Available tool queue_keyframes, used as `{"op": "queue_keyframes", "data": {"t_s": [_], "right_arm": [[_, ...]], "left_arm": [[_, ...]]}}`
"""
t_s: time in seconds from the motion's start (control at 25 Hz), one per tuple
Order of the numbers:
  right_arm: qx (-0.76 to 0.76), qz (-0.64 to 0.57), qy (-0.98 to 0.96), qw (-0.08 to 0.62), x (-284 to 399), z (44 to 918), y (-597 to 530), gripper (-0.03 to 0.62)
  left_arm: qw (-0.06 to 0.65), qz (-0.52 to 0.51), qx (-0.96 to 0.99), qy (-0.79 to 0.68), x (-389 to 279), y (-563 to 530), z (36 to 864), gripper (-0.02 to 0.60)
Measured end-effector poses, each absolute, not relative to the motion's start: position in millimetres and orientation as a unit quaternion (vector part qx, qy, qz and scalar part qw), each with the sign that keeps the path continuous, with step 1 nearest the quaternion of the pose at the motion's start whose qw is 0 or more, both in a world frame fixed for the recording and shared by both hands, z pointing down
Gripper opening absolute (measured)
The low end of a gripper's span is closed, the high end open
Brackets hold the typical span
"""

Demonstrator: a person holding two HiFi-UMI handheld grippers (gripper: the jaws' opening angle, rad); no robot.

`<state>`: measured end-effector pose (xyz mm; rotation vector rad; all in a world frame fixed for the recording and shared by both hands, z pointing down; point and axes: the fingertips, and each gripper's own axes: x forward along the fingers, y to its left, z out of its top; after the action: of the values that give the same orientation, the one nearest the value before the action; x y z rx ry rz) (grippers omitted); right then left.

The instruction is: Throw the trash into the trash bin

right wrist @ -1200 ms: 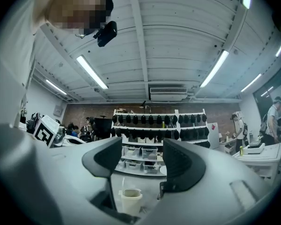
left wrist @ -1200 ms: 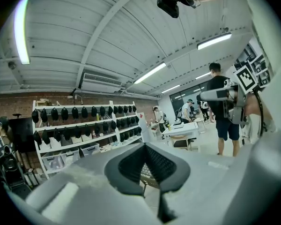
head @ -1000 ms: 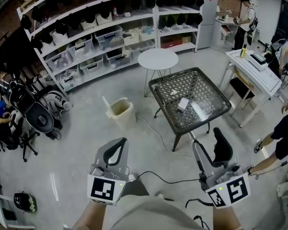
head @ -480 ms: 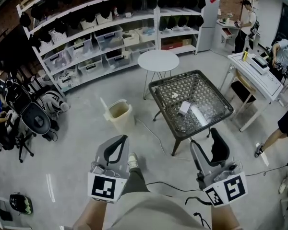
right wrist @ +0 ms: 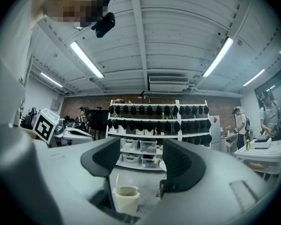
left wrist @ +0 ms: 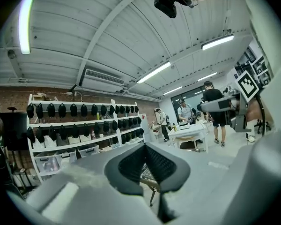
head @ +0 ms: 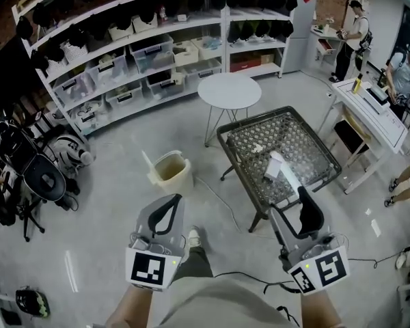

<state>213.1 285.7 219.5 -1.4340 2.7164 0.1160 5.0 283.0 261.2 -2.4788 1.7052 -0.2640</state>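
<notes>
Left gripper (head: 171, 200) closed, empty; right gripper (head: 292, 209) just opened wider, empty. Trash (head: 275, 165) on table (head: 307, 142) right of centre; bin (head: 171, 171) centre-left.

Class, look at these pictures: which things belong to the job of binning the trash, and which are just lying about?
Job in hand: trash bin, white trash, mesh table it lies on.
Just lying about: round table, shelves, white desk.

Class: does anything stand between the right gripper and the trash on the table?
Nothing visible: only bare mesh table lies between the white trash and the right gripper, whose empty fingers have just been opening.
</notes>
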Motion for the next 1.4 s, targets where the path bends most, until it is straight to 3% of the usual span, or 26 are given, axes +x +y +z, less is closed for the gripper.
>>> {"op": "queue_keyframes", "data": {"t_s": [0.84,1.4], "right_arm": [[-0.517,0.023,0.856,-0.013,70,200,45,0.290],[-0.537,0.012,0.843,-0.022,94,214,-16,0.290]], "left_arm": [[0.046,-0.089,-0.853,0.512,-137,29,248,0.003],[0.028,-0.099,-0.850,0.516,-136,-29,260,0.003]]}}
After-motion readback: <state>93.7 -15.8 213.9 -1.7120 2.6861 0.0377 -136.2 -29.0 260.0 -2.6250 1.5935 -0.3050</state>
